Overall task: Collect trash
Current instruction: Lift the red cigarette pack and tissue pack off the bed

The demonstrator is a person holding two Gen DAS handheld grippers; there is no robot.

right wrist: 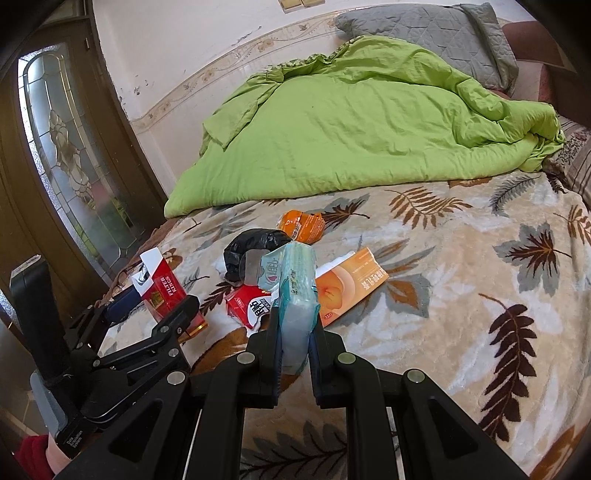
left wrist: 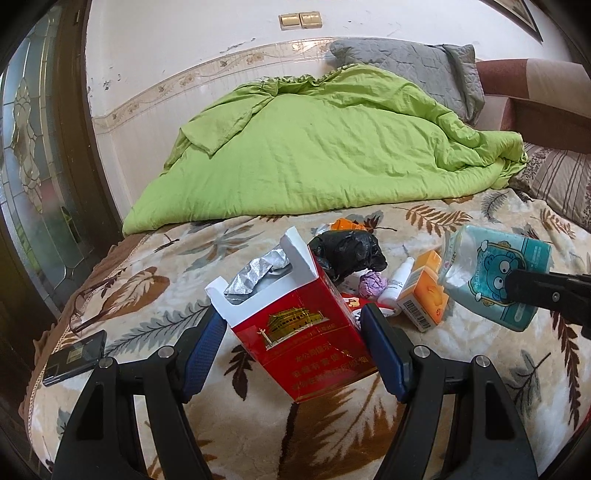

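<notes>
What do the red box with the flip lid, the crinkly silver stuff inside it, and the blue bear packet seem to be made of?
Red box: thin glossy printed card, likely; white raw edges show at the open lid.
Silver lining: foil or foil-backed paper; it is shiny and holds sharp creases.
Bear packet: soft, slightly shiny plastic film, clear at one end, apparently over white tissues; it dents between the right gripper's pads.

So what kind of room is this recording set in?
Most likely a bedroom: a bed under a leaf-patterned blanket, a rumpled green duvet against the wall, and a grey pillow at the head.
</notes>
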